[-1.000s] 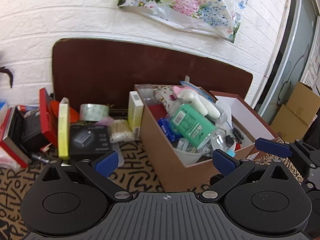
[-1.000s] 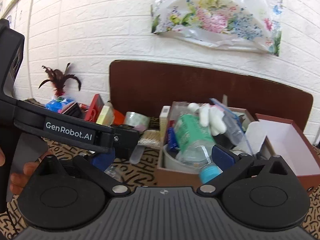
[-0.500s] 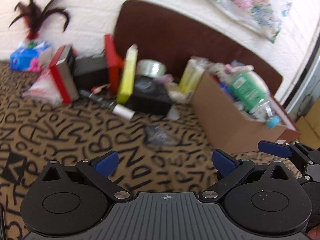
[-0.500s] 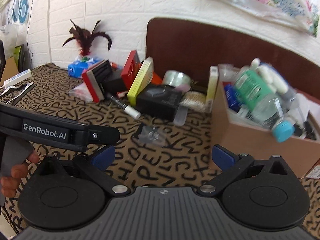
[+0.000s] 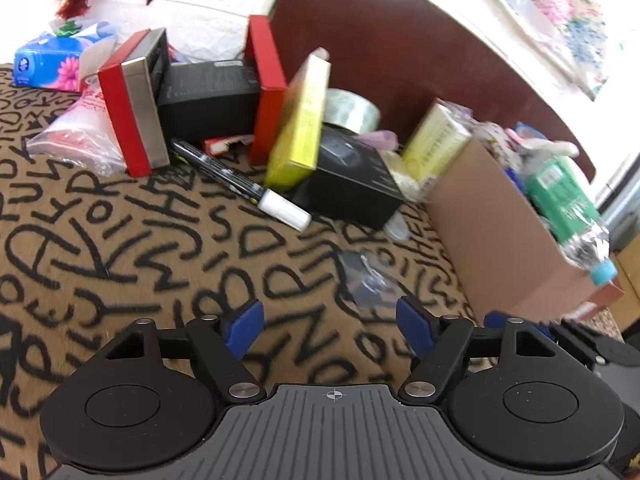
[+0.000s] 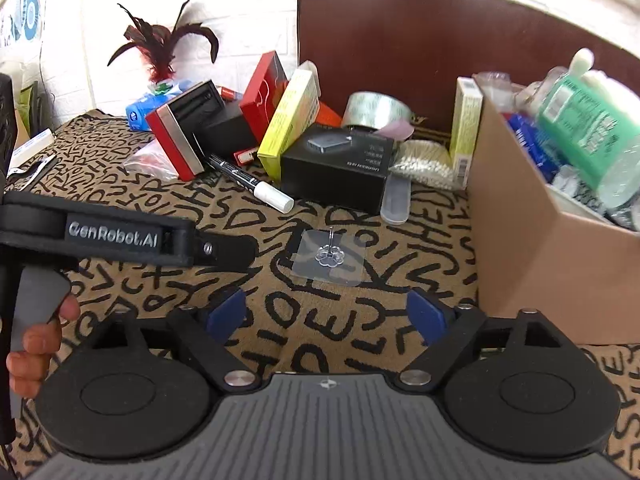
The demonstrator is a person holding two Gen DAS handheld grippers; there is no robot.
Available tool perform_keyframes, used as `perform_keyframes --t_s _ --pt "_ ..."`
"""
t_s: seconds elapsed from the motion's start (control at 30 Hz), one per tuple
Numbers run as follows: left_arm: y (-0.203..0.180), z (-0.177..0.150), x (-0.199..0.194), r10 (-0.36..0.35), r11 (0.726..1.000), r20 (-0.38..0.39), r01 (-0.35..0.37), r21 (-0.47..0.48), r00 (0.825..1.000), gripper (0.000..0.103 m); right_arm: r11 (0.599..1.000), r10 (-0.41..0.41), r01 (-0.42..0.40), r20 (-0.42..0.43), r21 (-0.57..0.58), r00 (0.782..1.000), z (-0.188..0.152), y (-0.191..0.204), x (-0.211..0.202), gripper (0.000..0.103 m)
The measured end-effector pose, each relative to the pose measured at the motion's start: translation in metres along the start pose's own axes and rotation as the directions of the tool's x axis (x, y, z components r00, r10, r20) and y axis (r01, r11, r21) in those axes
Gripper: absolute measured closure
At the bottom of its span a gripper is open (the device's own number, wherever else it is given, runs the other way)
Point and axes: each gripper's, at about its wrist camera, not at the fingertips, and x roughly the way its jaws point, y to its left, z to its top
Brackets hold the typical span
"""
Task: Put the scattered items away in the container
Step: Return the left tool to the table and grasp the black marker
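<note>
A brown cardboard box point(image 5: 492, 232) point(image 6: 540, 248), stuffed with a green bottle point(image 6: 588, 128) and other items, stands on the right of the lettered cloth. A clear adhesive hook point(image 6: 328, 258) point(image 5: 368, 280) lies flat on the cloth, just ahead of both grippers. Behind it lie a black marker with a white cap point(image 6: 250, 182) point(image 5: 240, 184), a black box point(image 6: 336, 168), a yellow box point(image 5: 300, 128) and a tape roll point(image 6: 376, 110). My left gripper point(image 5: 330, 320) and right gripper point(image 6: 326, 312) hover low over the cloth. Both sets of jaws are closing, with nothing between the pads.
Red and black boxes point(image 5: 132, 104), a plastic bag point(image 5: 76, 136) and a blue tissue pack point(image 5: 48, 60) crowd the back left. A person's hand point(image 6: 36, 344) holds the left tool's black arm point(image 6: 120, 236) at the left of the right wrist view. A dark brown board point(image 6: 420, 40) leans on the white brick wall.
Both views have swung from the box down and left to the cloth. Both grippers have sunk closer to the clear hook. Their jaws stand a little narrower.
</note>
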Motion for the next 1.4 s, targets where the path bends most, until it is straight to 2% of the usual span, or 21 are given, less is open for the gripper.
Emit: perform_keyframes --t_s 0.17,0.27,0.47,0.63,0.87,0.93,1.0,1.07,1.13,1.17,1.2,1.3,1.4 --pt "0.013 0.019 0.019 0.059 0.998 0.019 -0.058 -0.015 0.998 0.021 0.999 0.033 -0.033 -0.024 0.002 0.999 0.007 0.001 0.026 0.026" --pt "0.021 0.030 0.030 0.089 0.996 0.023 -0.089 -0.015 0.996 0.023 0.998 0.055 -0.055 -0.021 -0.009 0.998 0.014 0.003 0.042 0.027" --pt "0.041 0.052 0.055 0.117 0.987 0.024 -0.113 -0.115 0.993 0.025 0.996 0.086 -0.086 -0.002 -0.028 0.996 0.034 0.006 0.072 0.031" --pt "0.046 0.065 0.072 0.153 0.976 0.071 -0.139 -0.171 0.986 0.026 0.995 0.092 -0.092 -0.003 -0.023 0.996 0.043 0.004 0.090 0.031" --pt "0.041 0.078 0.093 0.179 0.979 0.076 -0.170 -0.111 0.981 0.026 0.993 0.113 -0.114 -0.020 -0.025 0.993 0.050 0.003 0.113 0.043" --pt "0.040 0.079 0.094 0.198 0.978 0.079 -0.192 -0.078 0.977 0.032 0.992 0.124 -0.124 -0.015 -0.031 0.992 0.051 0.007 0.117 0.044" --pt "0.039 0.076 0.094 0.229 0.973 0.082 -0.226 -0.051 0.970 0.053 0.989 0.142 -0.142 -0.005 -0.039 0.990 0.054 0.012 0.120 0.046" --pt "0.042 0.075 0.090 0.215 0.976 0.081 -0.211 -0.053 0.973 0.059 0.985 0.162 -0.161 0.002 -0.058 0.987 0.057 0.017 0.125 0.050" --pt "0.047 0.076 0.086 0.201 0.978 0.070 -0.197 -0.065 0.977 0.063 0.983 0.168 -0.169 -0.010 -0.077 0.986 0.058 0.023 0.130 0.063" --pt "0.049 0.076 0.083 0.194 0.979 0.063 -0.190 -0.068 0.979 0.066 0.981 0.172 -0.173 -0.017 -0.093 0.985 0.058 0.027 0.129 0.073" --pt "0.049 0.075 0.081 0.189 0.980 0.057 -0.185 -0.067 0.980 0.069 0.979 0.171 -0.172 -0.021 -0.106 0.985 0.057 0.030 0.127 0.076" --pt "0.049 0.068 0.073 0.179 0.982 0.035 -0.176 -0.062 0.983 0.080 0.963 0.239 -0.244 -0.057 -0.112 0.969 0.051 0.036 0.116 0.084" --pt "0.046 0.054 0.062 0.148 0.988 0.007 -0.147 -0.053 0.989 0.083 0.952 0.268 -0.277 -0.076 -0.131 0.960 0.037 0.048 0.100 0.085"
